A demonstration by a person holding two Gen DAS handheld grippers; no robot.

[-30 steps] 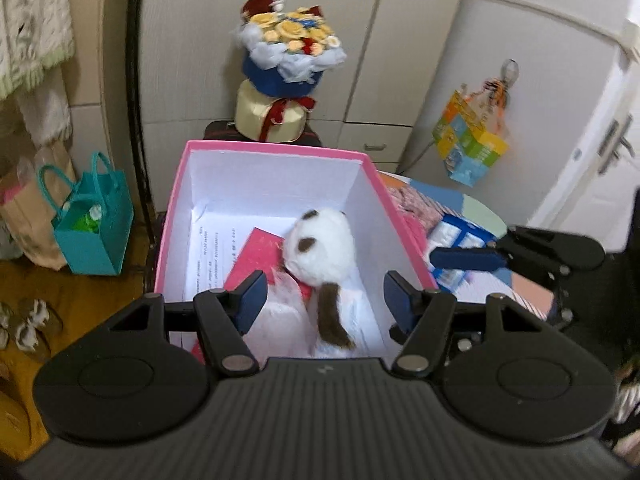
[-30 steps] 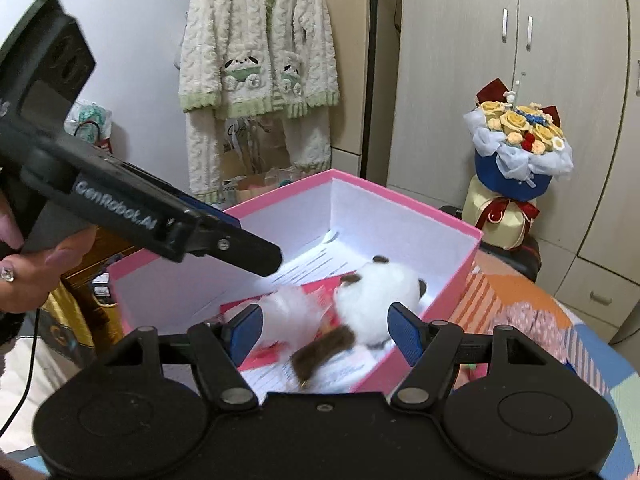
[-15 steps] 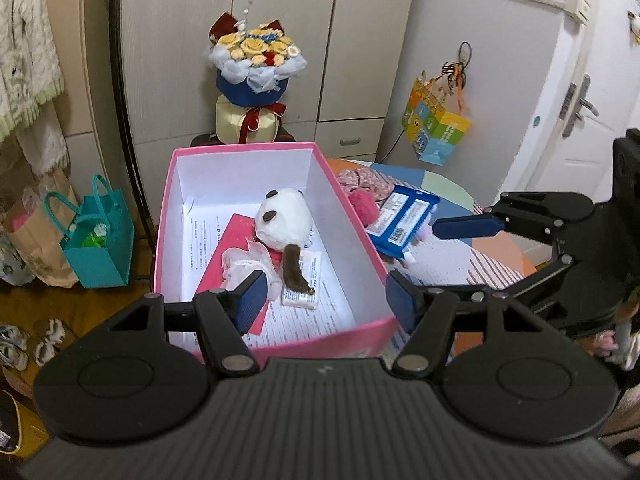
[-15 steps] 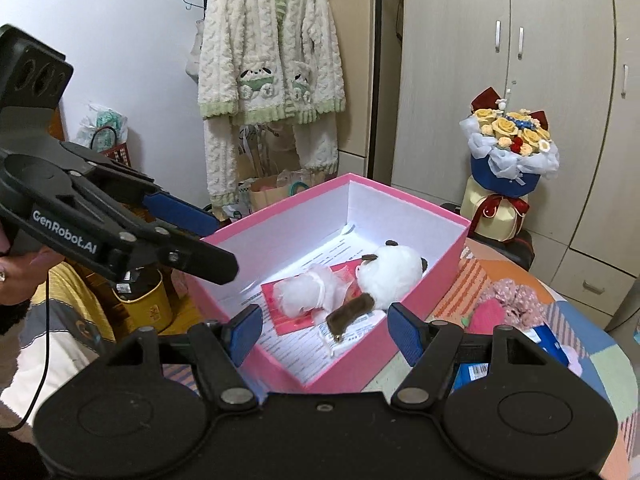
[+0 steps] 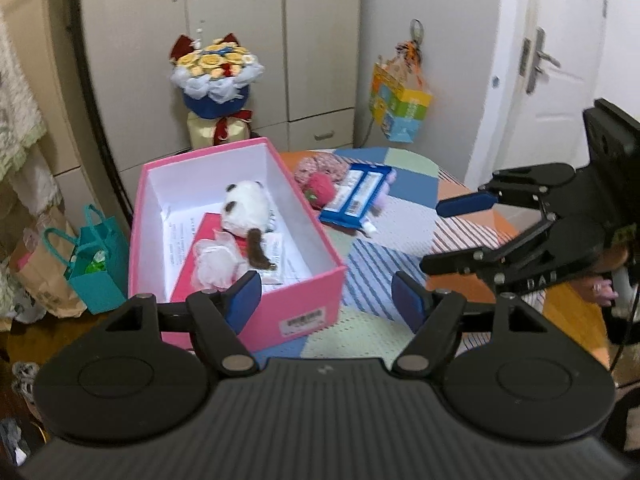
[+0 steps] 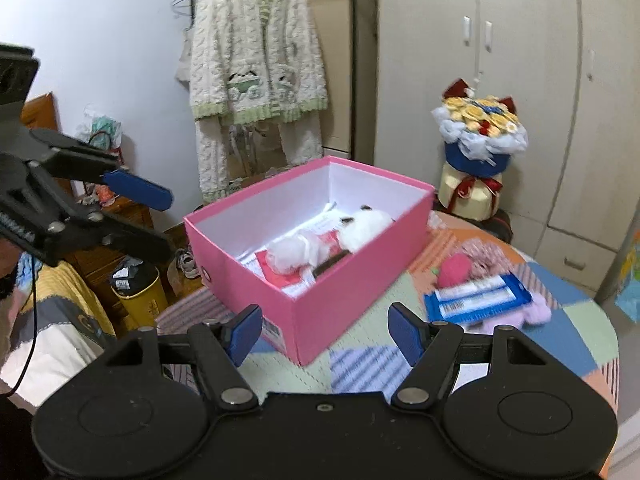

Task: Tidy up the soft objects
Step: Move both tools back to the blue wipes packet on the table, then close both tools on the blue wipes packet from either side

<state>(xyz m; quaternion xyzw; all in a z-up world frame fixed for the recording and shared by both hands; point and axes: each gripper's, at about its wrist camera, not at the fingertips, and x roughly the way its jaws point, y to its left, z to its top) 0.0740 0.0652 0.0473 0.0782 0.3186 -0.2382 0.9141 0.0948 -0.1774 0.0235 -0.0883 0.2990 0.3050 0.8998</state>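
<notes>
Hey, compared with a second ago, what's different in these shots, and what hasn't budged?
Both grippers have pulled back from the pink box: the left gripper and right gripper, earlier over its opening, now hang short of its near wall, empty. The left's jaws are opening. Unchanged: the white plush and fluffy puff lie inside, and the red plush and blue packet stay on the table.

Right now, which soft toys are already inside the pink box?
The white panda plush and the white fluffy ball; the red strawberry plush lies outside the pink box, on the table.
</notes>
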